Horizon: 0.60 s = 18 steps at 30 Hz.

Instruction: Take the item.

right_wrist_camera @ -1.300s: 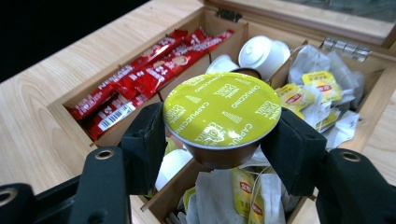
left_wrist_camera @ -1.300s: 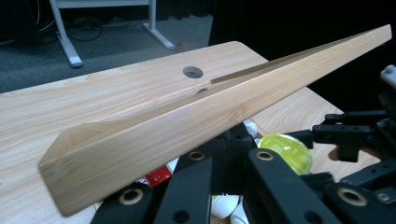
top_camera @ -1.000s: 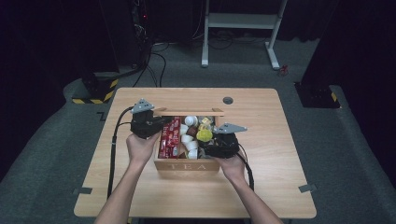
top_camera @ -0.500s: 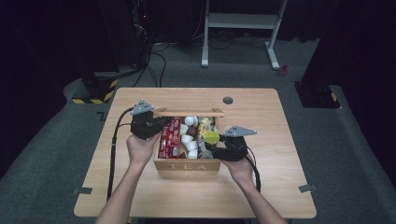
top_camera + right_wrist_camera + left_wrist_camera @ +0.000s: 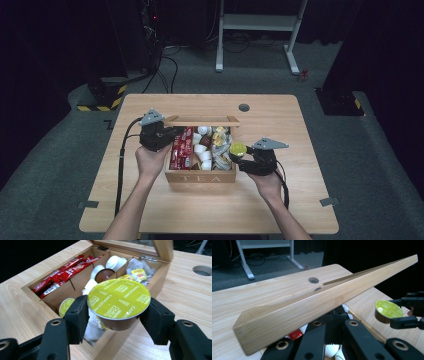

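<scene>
The capsule (image 5: 118,303), clamped in our right tongs (image 5: 243,157), has come out of the box (image 5: 200,176) past its right wall. Our left tongs (image 5: 165,136), seemingly shut, prop the lid (image 5: 312,307).

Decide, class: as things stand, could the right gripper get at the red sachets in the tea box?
Probably not yet. The right gripper is shut on a yellow-lidded capsule, so its jaws are occupied. The lid, held up by the left gripper, leaves the red sachets uncovered.

light wood table (image 5: 150,210), round cable hole (image 5: 244,107) near far edge; open wooden tea box (image 5: 200,177) at centre.
</scene>
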Available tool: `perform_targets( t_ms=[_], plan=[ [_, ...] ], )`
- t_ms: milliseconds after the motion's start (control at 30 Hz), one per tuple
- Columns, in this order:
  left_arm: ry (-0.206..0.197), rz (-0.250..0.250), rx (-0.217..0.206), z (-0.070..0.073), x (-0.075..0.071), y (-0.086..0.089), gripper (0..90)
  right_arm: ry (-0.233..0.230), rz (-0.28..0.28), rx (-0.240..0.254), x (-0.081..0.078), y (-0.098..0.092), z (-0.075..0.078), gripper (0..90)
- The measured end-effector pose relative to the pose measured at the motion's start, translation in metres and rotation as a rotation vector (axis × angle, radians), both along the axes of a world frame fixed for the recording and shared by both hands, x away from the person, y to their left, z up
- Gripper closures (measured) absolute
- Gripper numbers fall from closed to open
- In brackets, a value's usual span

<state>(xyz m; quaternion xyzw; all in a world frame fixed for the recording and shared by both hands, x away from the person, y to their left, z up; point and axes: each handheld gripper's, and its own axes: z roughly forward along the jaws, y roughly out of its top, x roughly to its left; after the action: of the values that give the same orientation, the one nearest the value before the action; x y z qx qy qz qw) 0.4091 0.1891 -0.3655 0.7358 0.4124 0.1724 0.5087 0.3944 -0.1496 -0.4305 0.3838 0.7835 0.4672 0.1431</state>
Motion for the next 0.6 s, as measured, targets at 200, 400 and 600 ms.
perform_targets(
  t_ms=[200, 400, 600],
  plan=[
    [-0.003, -0.006, -0.002, -0.001, -0.001, 0.001, 90.0, -0.012, -0.026, 0.002, -0.001, -0.014, 0.0, 41.0],
    [0.001, -0.009, -0.007, -0.002, -0.001, 0.001, 90.0, -0.01, -0.056, 0.002, -0.002, -0.027, -0.003, 41.0],
    [0.001, -0.017, 0.001, -0.002, -0.002, 0.001, 90.0, -0.009, -0.08, -0.002, -0.001, -0.041, -0.006, 41.0]
  ],
)
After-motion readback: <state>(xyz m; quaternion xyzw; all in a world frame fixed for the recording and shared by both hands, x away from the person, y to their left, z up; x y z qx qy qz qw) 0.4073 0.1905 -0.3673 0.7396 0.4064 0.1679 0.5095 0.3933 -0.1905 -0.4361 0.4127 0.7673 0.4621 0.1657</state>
